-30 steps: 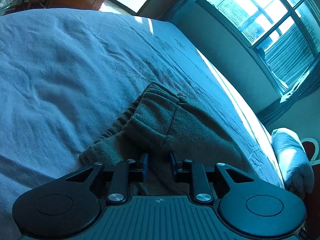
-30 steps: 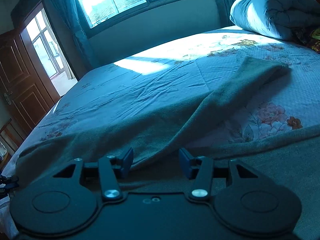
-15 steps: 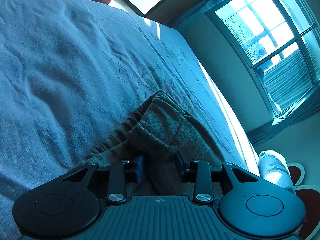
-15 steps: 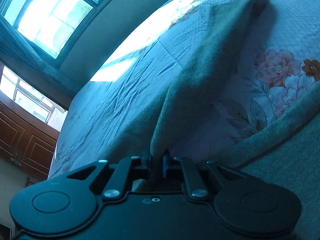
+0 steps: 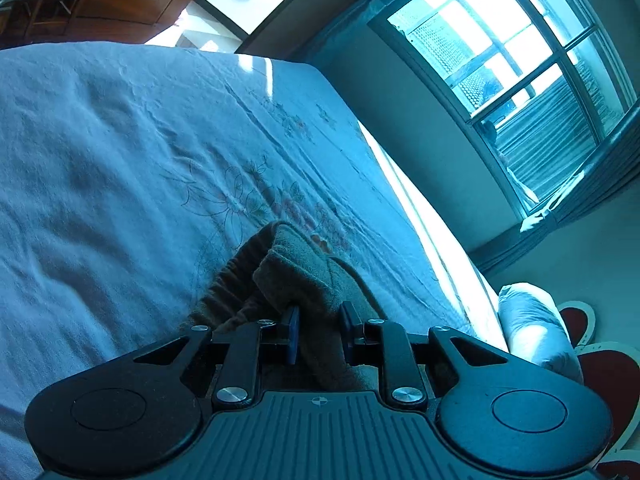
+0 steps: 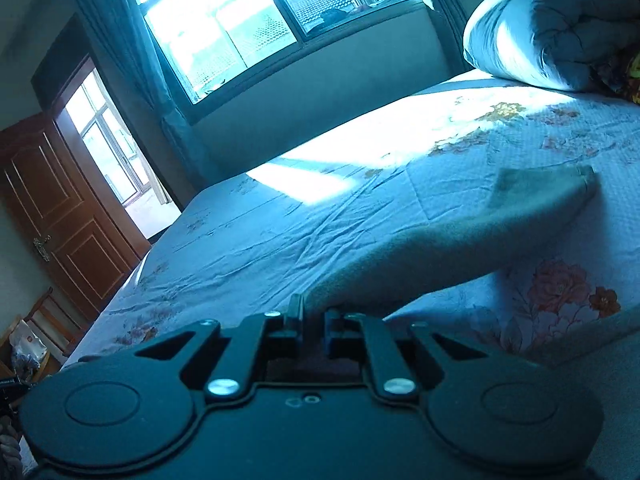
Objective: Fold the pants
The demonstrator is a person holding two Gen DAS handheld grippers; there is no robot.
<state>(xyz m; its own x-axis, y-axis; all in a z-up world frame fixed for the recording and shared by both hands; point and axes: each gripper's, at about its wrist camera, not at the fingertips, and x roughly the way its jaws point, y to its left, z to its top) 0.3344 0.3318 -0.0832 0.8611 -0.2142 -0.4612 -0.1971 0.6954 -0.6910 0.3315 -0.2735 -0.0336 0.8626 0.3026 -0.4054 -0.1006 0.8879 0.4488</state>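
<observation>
Grippers angle gently downward over the bed [image 5: 120,168], each holding part of the grey-green pants [image 5: 304,280]. The left gripper [image 5: 319,330] has its jaws closing on the bunched waistband end, cloth pressed between the pads and lifted off the sheet; the right gripper [image 6: 312,326] is clamped tight on a thin fold of a pant leg [image 6: 460,236], which stretches away across the flowered sheet. No readable writing or brand shows.

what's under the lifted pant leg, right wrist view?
Under the raised pant leg, held by the right gripper, the floral bedsheet shows, with a rose print. What lies beneath the leg's far end, resting on the bed, is covered.
</observation>
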